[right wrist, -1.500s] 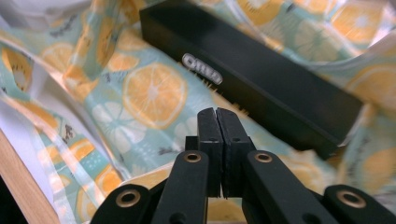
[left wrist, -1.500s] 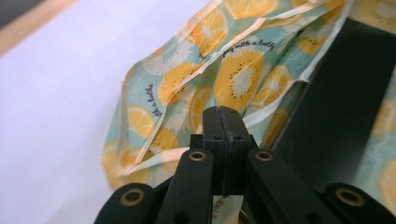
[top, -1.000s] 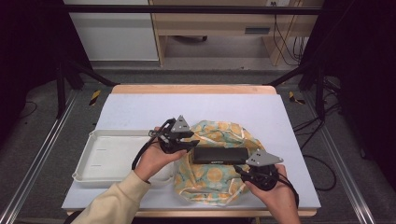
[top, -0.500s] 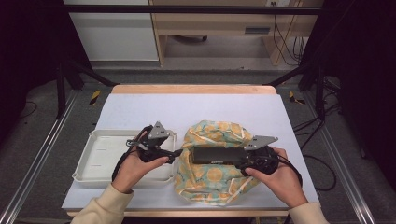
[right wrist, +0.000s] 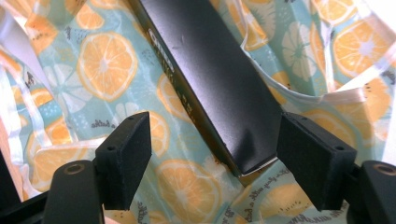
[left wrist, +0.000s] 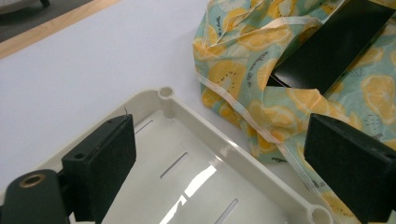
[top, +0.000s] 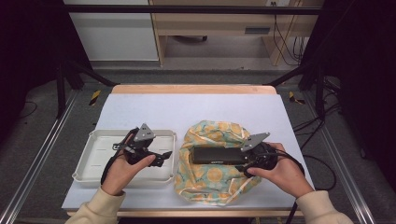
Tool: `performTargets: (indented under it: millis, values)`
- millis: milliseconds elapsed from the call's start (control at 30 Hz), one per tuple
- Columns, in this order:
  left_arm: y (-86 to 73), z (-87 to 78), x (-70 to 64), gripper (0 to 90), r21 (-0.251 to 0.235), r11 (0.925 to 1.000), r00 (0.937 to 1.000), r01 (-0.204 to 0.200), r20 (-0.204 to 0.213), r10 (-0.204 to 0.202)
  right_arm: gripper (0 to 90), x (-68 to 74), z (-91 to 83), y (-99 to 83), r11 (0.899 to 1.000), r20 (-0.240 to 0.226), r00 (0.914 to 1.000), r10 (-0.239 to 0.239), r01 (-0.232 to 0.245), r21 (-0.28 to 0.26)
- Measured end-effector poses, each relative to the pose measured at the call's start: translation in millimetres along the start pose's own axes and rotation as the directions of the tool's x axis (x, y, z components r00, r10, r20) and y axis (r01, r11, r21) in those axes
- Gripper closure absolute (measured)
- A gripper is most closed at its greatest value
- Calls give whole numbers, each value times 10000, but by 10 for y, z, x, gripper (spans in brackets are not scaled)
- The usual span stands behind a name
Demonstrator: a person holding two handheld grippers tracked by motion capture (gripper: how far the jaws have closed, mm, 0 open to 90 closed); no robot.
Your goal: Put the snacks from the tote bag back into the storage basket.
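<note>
Black box point(top: 218, 155): a long, flat carton lying across the lemon-print cloth bag point(top: 212, 179), lower centre-right of the high view; one end seems tucked under the bag's hem.
Right gripper point(top: 246, 161): jaws wide apart, straddling the box's near end in the right gripper view, closed on nothing.
Left gripper point(top: 164, 156): jaws spread wide and empty, over the white tray point(top: 93, 170) at lower left.
Handling, box: probably stiff, light and smooth-faced, so likely slippery; best pinched across its narrow width near the end.
Handling, bag: soft, limp fabric that would bunch; the ribbon-trimmed hem looks the surest hold.
Risk: cloth may drag along with the box.
</note>
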State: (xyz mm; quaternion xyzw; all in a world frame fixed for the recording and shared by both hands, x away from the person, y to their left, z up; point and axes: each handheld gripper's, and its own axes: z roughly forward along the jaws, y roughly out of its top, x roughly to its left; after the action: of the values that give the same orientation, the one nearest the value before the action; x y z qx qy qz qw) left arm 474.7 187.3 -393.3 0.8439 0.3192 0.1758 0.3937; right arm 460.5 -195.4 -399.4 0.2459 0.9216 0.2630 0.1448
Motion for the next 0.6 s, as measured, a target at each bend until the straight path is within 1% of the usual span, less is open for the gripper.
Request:
performTargets:
  millis: [33, 67, 167, 200, 233, 333, 367, 400, 467, 500, 533, 600]
  values:
    - [-4, -13, 7, 85, -31, 10000, 10000, 11, -10, -11, 265, -14, 6, 1, 10000, -1, 10000, -95, 95, 20]
    - [-8, -25, 14, 82, -36, 10000, 10000, 18, -78, -18, 265, -25, 10, 5, 9999, -99, 9999, -129, 129, 62]
    - [-13, -49, 28, 80, -101, 9999, 10000, -21, -54, 20, 265, -35, 21, 27, 9998, -229, 9996, -171, 174, 94]
    - [-12, -57, 30, 79, -129, 9999, 10000, -44, -56, 43, 265, -43, 28, 39, 9995, -343, 9990, -280, 284, 120]
    - [-10, -63, 33, 79, -100, 9999, 9999, -94, -44, 93, 266, -48, 32, 50, 9990, -409, 9985, -366, 376, 233]
    - [-9, -80, 46, 79, -108, 9998, 9998, -173, -66, 172, 287, -58, 49, 85, 9983, -694, 9963, -508, 525, 241]
    - [-10, -84, 50, 79, -77, 9998, 9998, -169, -67, 169, 291, -64, 62, 97, 9974, -731, 9951, -666, 685, 236]
    - [-10, -86, 52, 79, -38, 9998, 9998, -204, -73, 204, 299, -66, 74, 108, 9969, -734, 9949, -690, 716, 326]
    - [-10, -94, 55, 78, 36, 9995, 9994, -323, -156, 323, 314, -97, 103, 117, 9961, -915, 9929, -758, 795, 370]
    - [-8, -101, 58, 78, 44, 9994, 9993, -331, -158, 332, 318, -102, 117, 120, 9962, -959, 9929, -703, 749, 454]
    - [-6, -106, 60, 78, 28, 9994, 9993, -336, -153, 336, 320, -116, 132, 126, 9941, -975, 9911, -910, 962, 503]
    - [-6, -109, 63, 78, 55, 9994, 9993, -356, -145, 357, 327, -124, 145, 142, 9919, -971, 9901, -1017, 1084, 657]
